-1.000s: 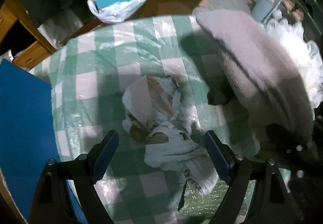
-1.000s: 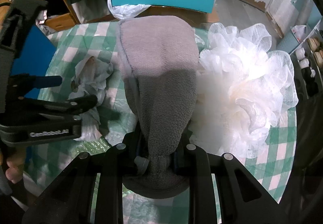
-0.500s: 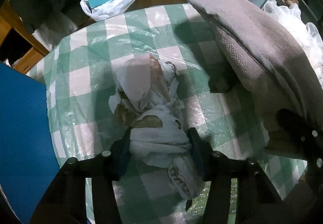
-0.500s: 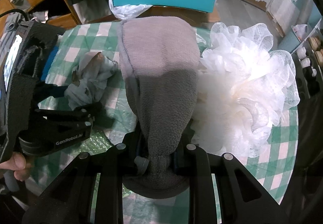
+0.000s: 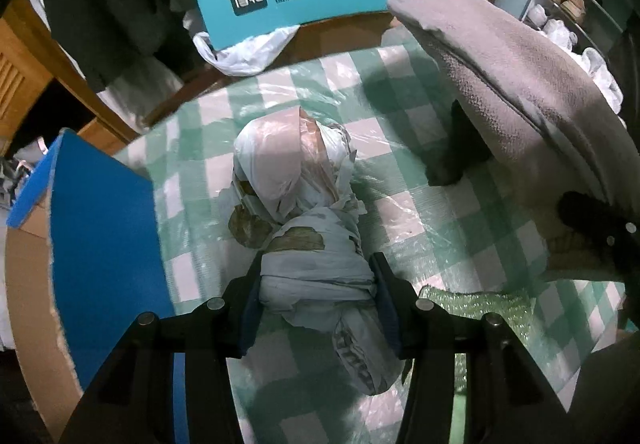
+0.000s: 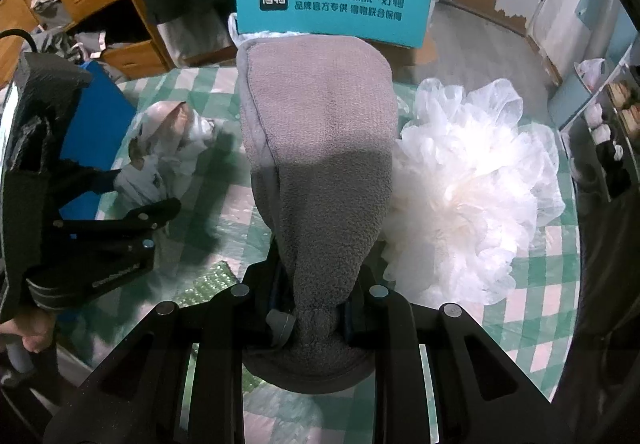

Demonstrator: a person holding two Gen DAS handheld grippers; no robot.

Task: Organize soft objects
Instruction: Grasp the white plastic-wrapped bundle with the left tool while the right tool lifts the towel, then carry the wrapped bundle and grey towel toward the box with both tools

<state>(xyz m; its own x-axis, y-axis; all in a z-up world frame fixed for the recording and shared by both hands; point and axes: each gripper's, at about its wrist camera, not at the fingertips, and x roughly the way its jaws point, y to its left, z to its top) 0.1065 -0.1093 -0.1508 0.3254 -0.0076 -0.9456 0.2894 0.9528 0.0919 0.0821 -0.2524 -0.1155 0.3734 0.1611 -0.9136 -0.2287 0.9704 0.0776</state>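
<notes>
Left gripper (image 5: 316,298) jaws have just closed, clamping the crumpled white printed cloth bundle (image 5: 304,212) above the green-checked bench (image 5: 400,116); right gripper (image 6: 310,318) pinches the grey fleece cloth's (image 6: 320,148) gathered end so it hangs clear.

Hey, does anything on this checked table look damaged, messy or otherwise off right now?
The white bundle in the left gripper looks crumpled and carries brown patches, maybe stains or a print. A strip of green bubble wrap lies loose on the tablecloth. Nothing looks spilled.
</notes>
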